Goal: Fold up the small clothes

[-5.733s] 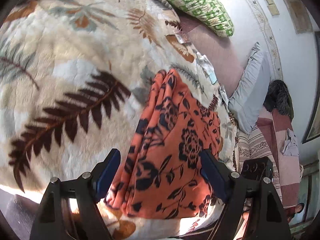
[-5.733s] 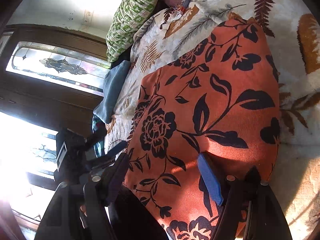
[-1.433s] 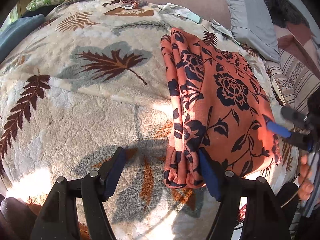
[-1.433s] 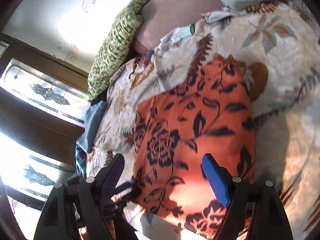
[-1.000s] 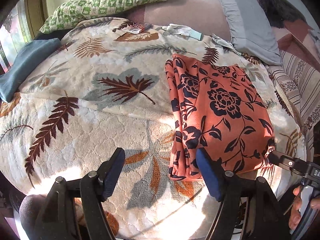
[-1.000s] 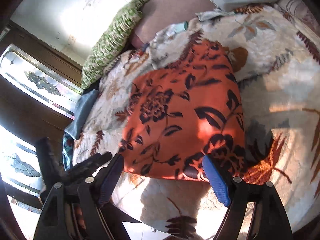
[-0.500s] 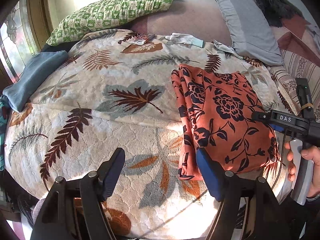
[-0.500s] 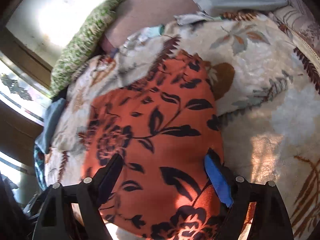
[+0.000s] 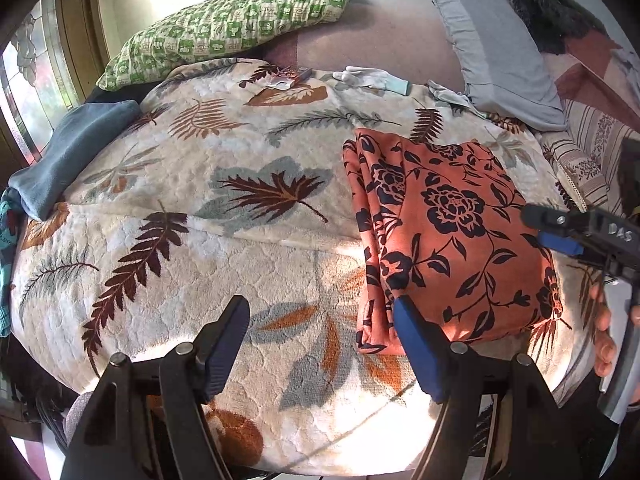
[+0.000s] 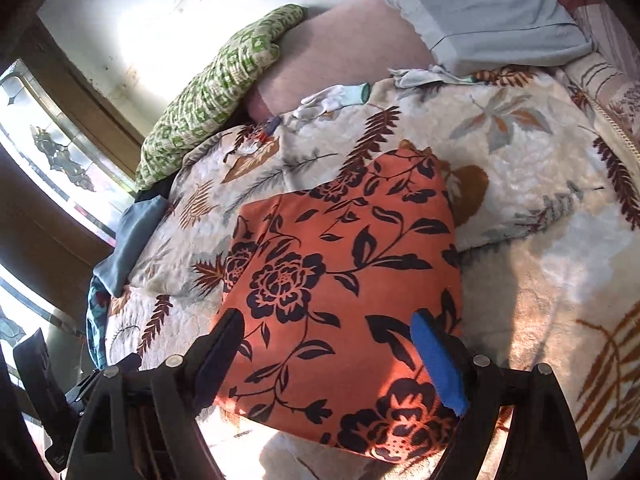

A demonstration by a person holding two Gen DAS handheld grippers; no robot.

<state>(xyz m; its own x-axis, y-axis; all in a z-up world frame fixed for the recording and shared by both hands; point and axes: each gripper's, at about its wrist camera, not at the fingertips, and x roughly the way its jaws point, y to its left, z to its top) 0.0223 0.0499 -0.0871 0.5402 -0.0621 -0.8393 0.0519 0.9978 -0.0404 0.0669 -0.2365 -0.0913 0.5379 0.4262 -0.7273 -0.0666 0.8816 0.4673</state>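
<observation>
A folded orange cloth with black flowers (image 9: 444,232) lies flat on a leaf-patterned blanket (image 9: 224,216) on a bed. It also shows in the right wrist view (image 10: 340,272). My left gripper (image 9: 320,340) is open and empty, above the blanket's near edge, left of the cloth's stacked folded edge. My right gripper (image 10: 332,356) is open and empty, just above the cloth's near end. The right gripper also shows in the left wrist view (image 9: 560,232), at the cloth's right side.
A green checked pillow (image 9: 228,28) and a grey pillow (image 9: 500,48) lie at the head of the bed. White gloves (image 9: 372,78) and a small packet (image 9: 292,76) lie near them. A blue folded cloth (image 9: 68,152) sits at the left edge, by the window.
Both grippers have let go of the cloth and pulled back and up from it. The cloth now lies folded on the blanket. The right gripper has swung over the cloth's near end.
</observation>
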